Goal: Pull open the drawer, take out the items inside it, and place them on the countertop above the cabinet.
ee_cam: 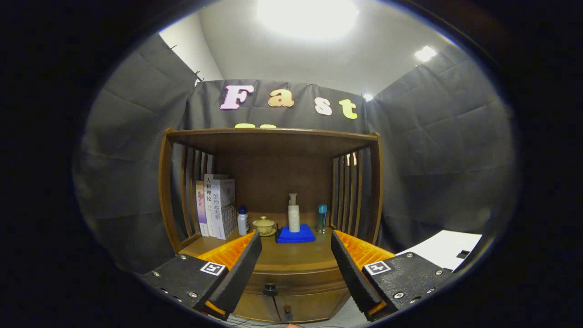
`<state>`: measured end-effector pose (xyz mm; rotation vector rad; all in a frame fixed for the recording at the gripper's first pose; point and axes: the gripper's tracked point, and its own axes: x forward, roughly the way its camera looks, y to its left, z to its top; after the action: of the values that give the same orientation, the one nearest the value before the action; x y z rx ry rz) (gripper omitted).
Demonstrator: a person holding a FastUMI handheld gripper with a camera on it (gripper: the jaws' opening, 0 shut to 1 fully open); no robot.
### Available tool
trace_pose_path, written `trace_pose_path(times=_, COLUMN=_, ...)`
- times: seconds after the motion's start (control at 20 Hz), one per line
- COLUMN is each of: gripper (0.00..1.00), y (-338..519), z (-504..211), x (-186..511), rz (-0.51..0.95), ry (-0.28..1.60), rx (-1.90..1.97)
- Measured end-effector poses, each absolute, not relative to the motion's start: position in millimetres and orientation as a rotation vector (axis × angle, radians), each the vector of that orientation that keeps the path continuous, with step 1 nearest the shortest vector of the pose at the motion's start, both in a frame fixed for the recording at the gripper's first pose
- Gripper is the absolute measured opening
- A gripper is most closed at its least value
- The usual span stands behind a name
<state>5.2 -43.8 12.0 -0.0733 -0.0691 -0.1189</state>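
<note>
A brown wooden cabinet (pixel 273 150) with a slatted hutch stands ahead of me. Its drawer (pixel 296 282) sits closed below the countertop (pixel 291 257), with a small dark knob (pixel 271 287) on its front, just ahead of and between my fingers. My gripper (pixel 296 266) is open, its black foam pads (pixel 239 273) spread wide with nothing between them, held a short way in front of the drawer. On the countertop stand a white pump bottle (pixel 294 213) on a blue cloth (pixel 295 234), a lidded tea cup (pixel 264 225), a white bottle with a blue cap (pixel 242 220) and a teal bottle (pixel 322 217). The drawer's contents are hidden.
Several books (pixel 216 205) lean at the left of the countertop against the slatted side. A white surface (pixel 446 250) lies off to the right of the cabinet. Thin cables (pixel 278 312) hang in front of the cabinet base below the knob.
</note>
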Motion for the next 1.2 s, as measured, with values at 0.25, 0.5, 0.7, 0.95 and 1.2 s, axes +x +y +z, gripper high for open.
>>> trace_pose_path(times=0.25, gripper=0.95, y=-29, z=4, x=15, rz=-0.041, ry=-0.084, rx=-0.061)
trace_pose_path(times=0.5, gripper=0.95, y=-25, z=-16, x=32, rz=-0.001, ry=-0.076, rx=-0.172)
trace_pose_path(times=0.7, gripper=0.95, y=-23, z=-57, x=48, rz=0.012, ry=-0.002, rx=-0.133)
trace_pose_path(times=0.95, gripper=0.95, y=-24, z=-101, x=64, rz=0.009, ry=0.06, rx=-0.032)
trace_pose_path(times=1.2, gripper=0.95, y=-13, z=-152, x=78, rz=0.018, ry=0.105, rx=-0.07)
